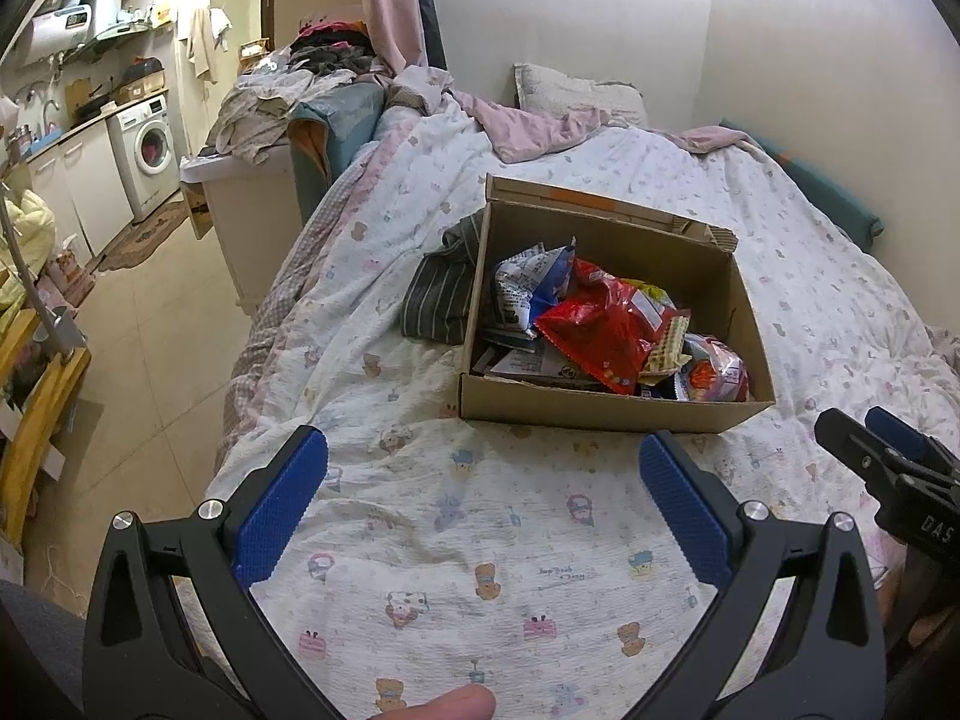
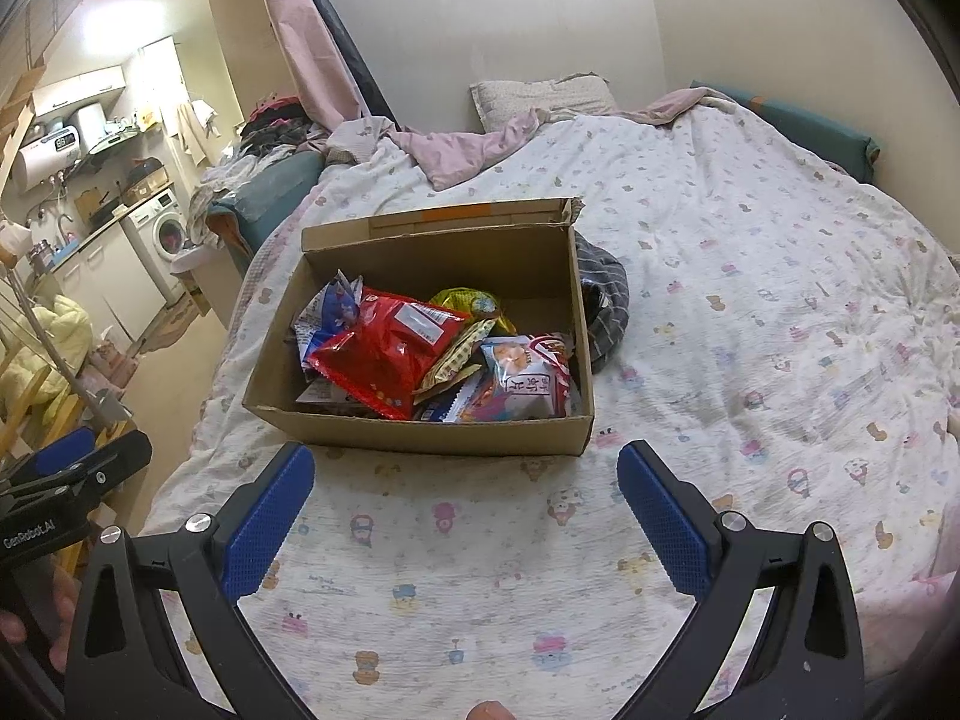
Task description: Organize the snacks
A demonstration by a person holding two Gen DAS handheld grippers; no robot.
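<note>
On the bed [image 2: 720, 276], near the edge that faces the kitchen, an open cardboard box [image 2: 420, 438] sits on the cartoon-print quilt with its flap folded back, so its contents can be reached from above. The snacks are all inside it — a red packet [image 2: 384, 354] lies on top, a blue-and-white packet [image 2: 327, 312] stands against the left wall, a yellow-green one [image 2: 468, 303] is tucked behind, and a pink-and-white bag [image 2: 522, 384] fills the near right corner. They are heaped loosely rather than sorted, which fits either a box being filled or one about to be rearranged. A striped grey cloth [image 2: 603, 312] lies bunched against the box's outer side. Both grippers hover just short of the box: the left gripper [image 1: 483, 480] and right gripper [image 2: 465, 492] each have their blue fingers spread wide and hold nothing — likely poised to take a packet.
</note>
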